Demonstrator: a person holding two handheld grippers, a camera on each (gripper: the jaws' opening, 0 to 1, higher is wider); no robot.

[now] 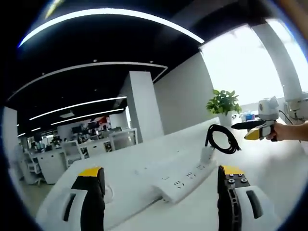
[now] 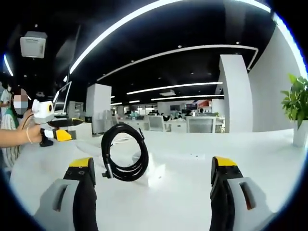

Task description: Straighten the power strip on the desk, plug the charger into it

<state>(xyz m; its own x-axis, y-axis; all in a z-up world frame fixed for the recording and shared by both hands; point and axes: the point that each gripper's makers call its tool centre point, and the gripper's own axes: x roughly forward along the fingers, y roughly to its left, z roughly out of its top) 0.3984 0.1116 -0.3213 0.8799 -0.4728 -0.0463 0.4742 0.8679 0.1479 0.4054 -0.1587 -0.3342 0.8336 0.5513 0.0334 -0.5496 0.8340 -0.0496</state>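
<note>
Two grippers, both with jaws spread apart and nothing held in them.

In the left gripper view, from left to right: left gripper (image 1: 161,172) low at 6 o'clock, jaws wide open, one on each side of the white power strip (image 1: 185,178). Not touching it, just looking along it. Strip flat on the white desk (image 1: 279,168), running slanted from 6 o'clock up toward 3 o'clock. At its far end a white charger (image 1: 207,155), standing up on the strip. Looks plugged in already, but hard to be sure from here. Just above it a black cable (image 1: 222,139), wound into a loop, likely to keep it from trailing over the desk. Behind that, a green plant (image 1: 224,103) in a white pot. At 3 o'clock the right gripper (image 1: 240,128) in a person's hand (image 1: 288,131), pointed at the loop, near it but apart.

In the right gripper view: left gripper at 9 o'clock, well apart from the cable. Black loop near the middle, standing up. Right gripper's own jaws low at 6 o'clock, open, one on each side of the loop, closed on nothing. Plant at 3 o'clock.

Probably late in the job. Maybe only the slanted strip left to set straight, with open jaws ready to nudge it.
</note>
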